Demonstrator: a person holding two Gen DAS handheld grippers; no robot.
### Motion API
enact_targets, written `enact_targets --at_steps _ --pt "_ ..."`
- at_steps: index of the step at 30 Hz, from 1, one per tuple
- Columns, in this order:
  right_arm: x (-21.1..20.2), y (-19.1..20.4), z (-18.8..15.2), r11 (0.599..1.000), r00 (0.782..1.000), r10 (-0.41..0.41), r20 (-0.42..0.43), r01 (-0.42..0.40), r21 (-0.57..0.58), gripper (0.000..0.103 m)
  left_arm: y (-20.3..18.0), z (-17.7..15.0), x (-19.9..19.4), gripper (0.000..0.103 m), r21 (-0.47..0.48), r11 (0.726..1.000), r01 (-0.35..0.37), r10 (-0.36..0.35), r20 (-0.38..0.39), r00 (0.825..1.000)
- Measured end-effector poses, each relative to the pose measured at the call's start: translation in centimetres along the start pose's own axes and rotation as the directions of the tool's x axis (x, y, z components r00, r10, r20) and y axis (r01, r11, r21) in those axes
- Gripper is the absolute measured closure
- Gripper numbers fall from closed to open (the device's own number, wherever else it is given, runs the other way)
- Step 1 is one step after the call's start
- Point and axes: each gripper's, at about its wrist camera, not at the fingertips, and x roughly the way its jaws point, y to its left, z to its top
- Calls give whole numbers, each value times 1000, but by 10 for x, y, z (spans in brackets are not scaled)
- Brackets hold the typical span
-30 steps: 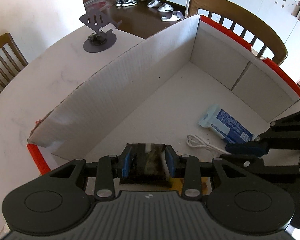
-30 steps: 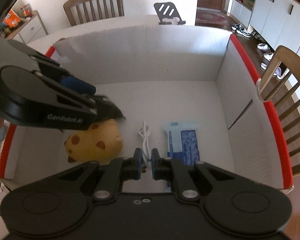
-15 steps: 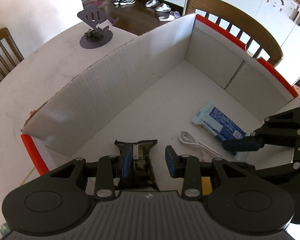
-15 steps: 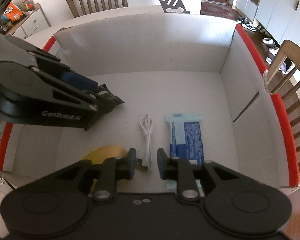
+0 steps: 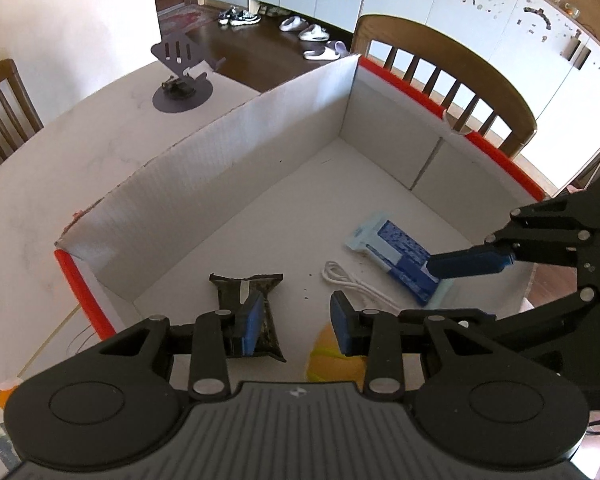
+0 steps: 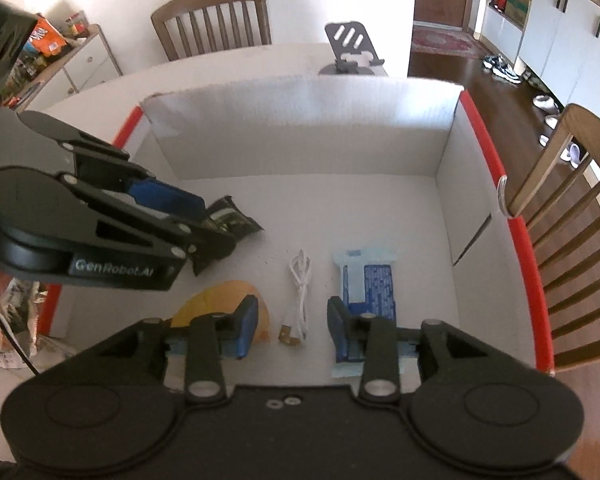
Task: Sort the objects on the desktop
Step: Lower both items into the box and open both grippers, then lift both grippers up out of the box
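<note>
Left gripper (image 5: 294,326) fingers spread above dark packet (image 5: 247,312), right gripper (image 6: 292,330) fingers opening, empty, over white cable (image 6: 299,294)

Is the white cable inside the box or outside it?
Inside. The white cable lies coiled on the floor of the box, between the dark wrapper and the blue packet.

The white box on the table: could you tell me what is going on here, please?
A person sorts items into the box with two handheld grippers. The left gripper is open beside a dark packet on the box floor. The right gripper, jaws opening, hangs over a white cable, holding nothing.
</note>
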Motion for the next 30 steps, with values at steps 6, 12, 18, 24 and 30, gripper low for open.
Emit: enact_targets --at_steps 6,12,18,24,30 --pt "-12 3 -2 1000 1000 -2 29 3 -24 55 -3 -7 -19 66 -1 1000 9 -9 28 1000" --pt "-26 5 -4 999 999 8 54 -6 -37 46 -7 -14 -40 38 -2 1000 9 -9 77 997" --pt "-38 7 -8 999 997 12 74 -8 -46 34 -10 -21 -57 32 -1 1000 4 -3 115 993" --pt "-49 9 -13 999 995 14 99 -9 -51 25 -11 -26 -67 25 -9 1000 11 -10 139 990" --pt "-56 13 -18 999 994 17 111 -12 -47 22 -9 -33 -73 17 -29 999 33 -29 147 989"
